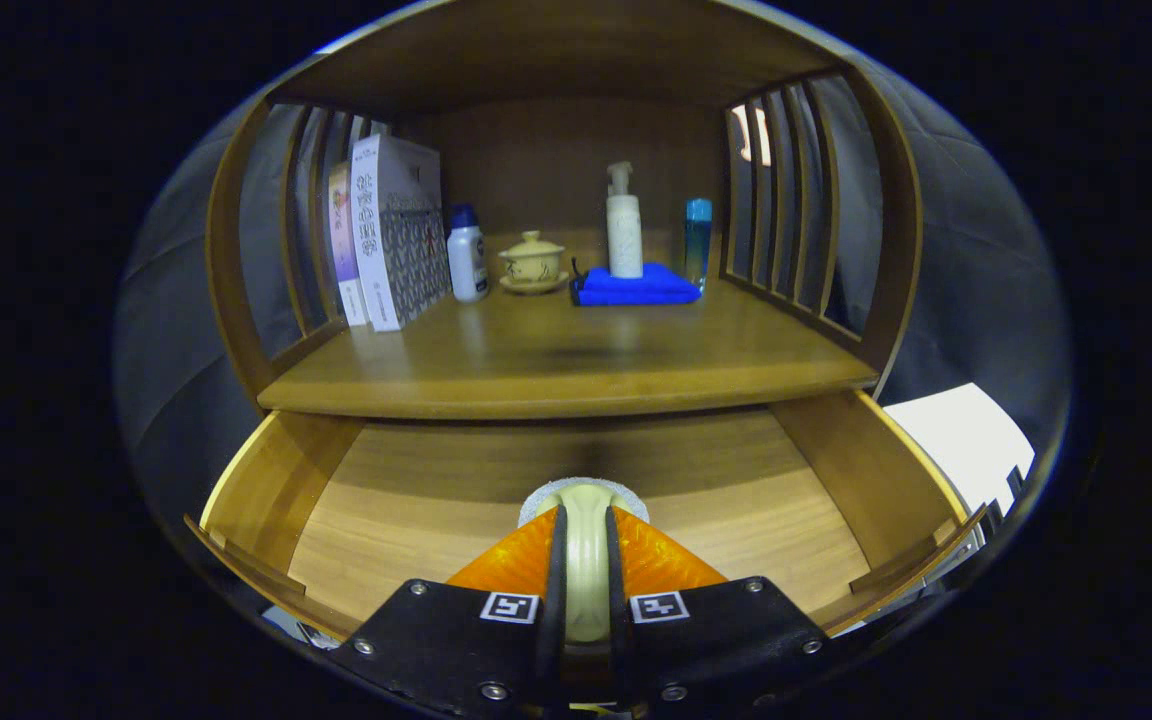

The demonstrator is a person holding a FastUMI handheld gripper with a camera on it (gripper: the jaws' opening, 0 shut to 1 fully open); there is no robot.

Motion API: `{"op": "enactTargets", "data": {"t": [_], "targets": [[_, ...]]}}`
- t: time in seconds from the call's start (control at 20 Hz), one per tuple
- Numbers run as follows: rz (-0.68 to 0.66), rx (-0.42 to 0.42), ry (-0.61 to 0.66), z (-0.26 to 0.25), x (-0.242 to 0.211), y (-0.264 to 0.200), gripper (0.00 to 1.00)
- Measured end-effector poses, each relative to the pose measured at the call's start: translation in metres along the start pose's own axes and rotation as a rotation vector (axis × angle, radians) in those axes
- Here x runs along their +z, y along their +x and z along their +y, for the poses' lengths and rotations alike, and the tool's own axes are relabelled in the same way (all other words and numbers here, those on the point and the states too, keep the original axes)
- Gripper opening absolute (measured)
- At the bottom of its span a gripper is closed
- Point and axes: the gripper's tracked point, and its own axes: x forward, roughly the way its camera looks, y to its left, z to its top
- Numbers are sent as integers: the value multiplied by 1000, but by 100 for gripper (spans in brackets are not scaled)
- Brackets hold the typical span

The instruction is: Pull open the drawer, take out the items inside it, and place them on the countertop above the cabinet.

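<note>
The tool (586,560) was clenched on a pale cream, ring-shaped item (587,560), both fingers (521,558) pressing its flanks while it stood on edge between them. A greyish, rough-looking rim (582,491) showed at the item's far end; what it was could not be told. The tool and its catch hung over the open drawer (276,480), which was pulled out beneath the table (556,370), its wooden floor bare and lit in bands of light and shadow.

The table, the cabinet's top, was a smooth brown wooden board under a wooden roof, with slatted wooden sides left and right and a solid wooden back panel. Toward the back of the table stood a blue folded cloth (633,287), with a white pump bottle (623,225) upright on it. Just right of the cloth, against the slats, stood a slim blue bottle (698,238). Left of the cloth sat a small lidded yellow cup on a saucer (533,263), then a white bottle with a blue cap (467,255), then two upright boxes (391,230) leaning on the left slats.

Around the cabinet hung dark cloth. To the right of the drawer, beyond its side wall, lay a white sheet-like surface (961,435).
</note>
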Motion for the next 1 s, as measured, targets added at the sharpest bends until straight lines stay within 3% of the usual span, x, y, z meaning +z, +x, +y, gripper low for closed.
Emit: {"op": "enactTargets", "data": {"t": [0.55,1.0], "targets": [[-178,-25,-44,-8,67,-29,19],[-256,0,-47,-4,132,-14,19]]}}
